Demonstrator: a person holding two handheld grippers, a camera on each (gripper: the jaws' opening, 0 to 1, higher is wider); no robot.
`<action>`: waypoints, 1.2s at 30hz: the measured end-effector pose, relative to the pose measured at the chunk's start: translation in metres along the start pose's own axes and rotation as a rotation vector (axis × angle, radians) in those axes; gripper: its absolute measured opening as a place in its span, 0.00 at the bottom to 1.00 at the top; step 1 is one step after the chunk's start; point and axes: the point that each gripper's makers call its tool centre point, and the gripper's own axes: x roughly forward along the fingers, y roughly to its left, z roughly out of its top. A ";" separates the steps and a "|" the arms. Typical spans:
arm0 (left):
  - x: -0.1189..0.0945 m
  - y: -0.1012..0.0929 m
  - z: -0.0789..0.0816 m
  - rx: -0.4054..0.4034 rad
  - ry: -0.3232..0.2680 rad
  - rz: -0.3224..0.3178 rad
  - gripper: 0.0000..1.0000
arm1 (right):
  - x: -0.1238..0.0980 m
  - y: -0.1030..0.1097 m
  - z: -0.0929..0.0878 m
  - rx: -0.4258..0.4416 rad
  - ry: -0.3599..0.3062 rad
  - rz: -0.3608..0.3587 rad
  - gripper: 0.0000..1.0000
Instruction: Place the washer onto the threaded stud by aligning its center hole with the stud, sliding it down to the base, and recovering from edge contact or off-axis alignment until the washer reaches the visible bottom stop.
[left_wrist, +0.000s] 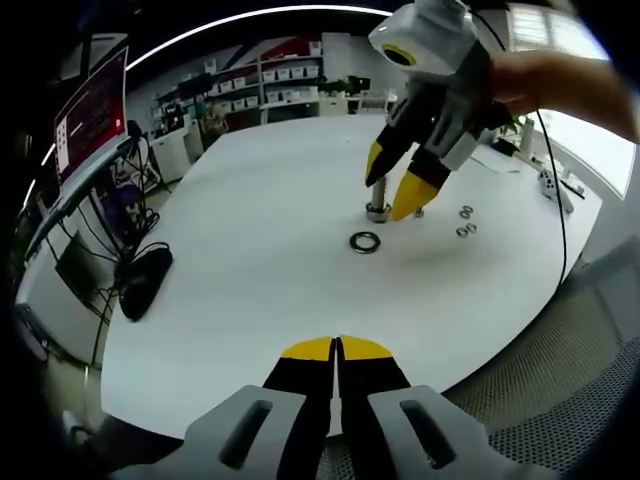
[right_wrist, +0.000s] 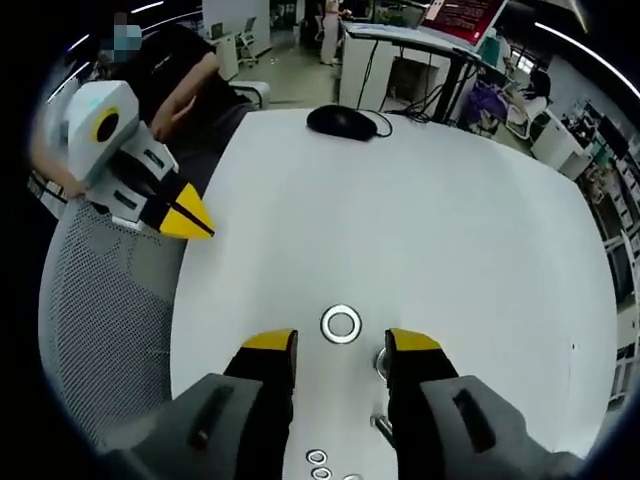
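Note:
A loose steel washer (left_wrist: 365, 241) lies flat on the white table (left_wrist: 250, 220), just in front of the short threaded stud (left_wrist: 377, 207). My right gripper (left_wrist: 393, 190) reaches down from the upper right with its yellow-tipped jaws open around the stud's top, holding nothing. In the right gripper view the washer (right_wrist: 341, 325) lies just beyond the open right gripper (right_wrist: 341, 342), and the stud (right_wrist: 381, 362) stands close to the right-hand jaw. My left gripper (left_wrist: 337, 350) is shut and empty near the table's near edge; it also hangs at the table's side (right_wrist: 190, 222).
Spare small washers (left_wrist: 465, 221) lie right of the stud, also near my right jaws (right_wrist: 318, 458). A black mouse (left_wrist: 145, 280) rests at the table's left edge beside a desk with a monitor (left_wrist: 92, 115). A mesh chair (right_wrist: 110, 300) borders the table.

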 end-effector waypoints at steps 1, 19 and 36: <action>0.000 0.000 0.000 0.001 0.001 -0.001 0.00 | 0.002 0.001 -0.001 -0.003 0.006 0.006 0.37; 0.000 0.001 0.001 -0.002 -0.006 0.003 0.00 | 0.033 -0.001 -0.012 -0.109 0.178 0.075 0.36; 0.000 0.001 0.001 -0.004 -0.007 0.005 0.00 | 0.047 0.000 -0.017 -0.195 0.283 0.106 0.34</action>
